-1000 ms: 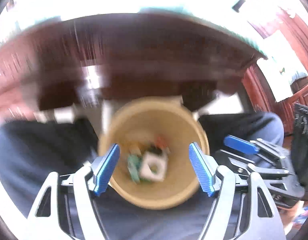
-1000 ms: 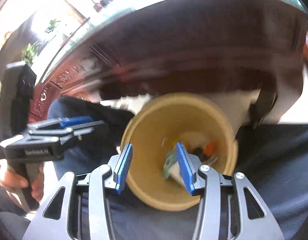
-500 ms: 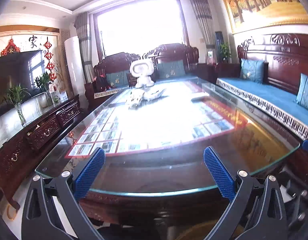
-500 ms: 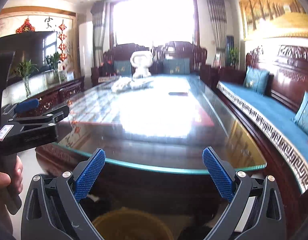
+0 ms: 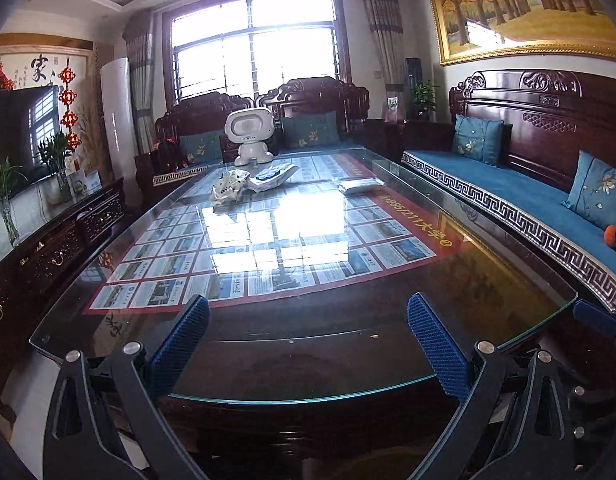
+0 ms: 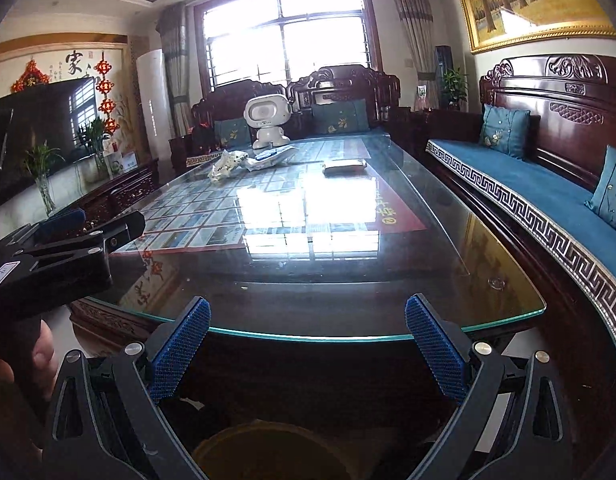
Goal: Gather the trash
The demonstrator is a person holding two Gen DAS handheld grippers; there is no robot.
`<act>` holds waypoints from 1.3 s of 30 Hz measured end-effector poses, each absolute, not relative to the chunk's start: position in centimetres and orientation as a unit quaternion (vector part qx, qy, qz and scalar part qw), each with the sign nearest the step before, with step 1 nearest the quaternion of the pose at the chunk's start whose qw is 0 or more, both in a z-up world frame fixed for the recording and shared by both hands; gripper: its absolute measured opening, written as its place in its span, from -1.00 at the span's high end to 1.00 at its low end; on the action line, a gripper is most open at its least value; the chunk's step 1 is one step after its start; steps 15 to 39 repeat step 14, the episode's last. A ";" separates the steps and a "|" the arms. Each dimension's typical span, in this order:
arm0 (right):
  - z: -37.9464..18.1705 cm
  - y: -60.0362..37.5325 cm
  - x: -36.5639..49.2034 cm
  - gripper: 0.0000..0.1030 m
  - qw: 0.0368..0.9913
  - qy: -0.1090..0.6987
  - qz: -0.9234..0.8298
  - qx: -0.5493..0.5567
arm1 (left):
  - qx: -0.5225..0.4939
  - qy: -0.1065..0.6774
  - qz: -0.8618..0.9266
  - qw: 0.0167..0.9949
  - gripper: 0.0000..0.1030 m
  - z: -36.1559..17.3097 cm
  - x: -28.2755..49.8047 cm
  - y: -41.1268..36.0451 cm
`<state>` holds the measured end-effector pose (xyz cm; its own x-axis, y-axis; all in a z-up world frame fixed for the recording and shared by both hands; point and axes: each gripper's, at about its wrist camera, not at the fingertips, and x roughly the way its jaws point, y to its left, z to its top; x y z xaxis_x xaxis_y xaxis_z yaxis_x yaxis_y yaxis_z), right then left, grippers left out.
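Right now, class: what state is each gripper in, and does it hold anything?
Left gripper: open, holding nothing.
Right gripper: open, holding nothing.

Home living room: carved sofa [image 5: 520, 184], television [image 6: 39, 136]

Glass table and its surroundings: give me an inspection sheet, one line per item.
Surface: glass table over printed sheet, glare mid-table.
Job's things: crumpled wrapper, blue-white packet, flat packet at far end; yellow bin below near edge.
Clutter: white toy robot.
Grippers: left claw and right claw open, empty, jaws just opened.
Cables: nothing seen.
Surroundings: blue-cushioned bench, window, painting.
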<state>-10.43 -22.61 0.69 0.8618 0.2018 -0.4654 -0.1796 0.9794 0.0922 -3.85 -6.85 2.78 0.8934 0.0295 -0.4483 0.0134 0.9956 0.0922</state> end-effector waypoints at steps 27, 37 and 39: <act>-0.1 -20.9 -5.9 -0.84 0.960 0.260 0.107 0.009 | 0.019 0.265 0.062 0.962 -0.92 1.5 3.4 -3.0; -0.1 -20.9 -5.9 -0.84 0.960 0.260 0.107 0.009 | 0.019 0.265 0.062 0.962 -0.92 1.5 3.4 -3.0; -0.1 -20.9 -5.9 -0.84 0.960 0.260 0.107 0.009 | 0.019 0.265 0.062 0.962 -0.92 1.5 3.4 -3.0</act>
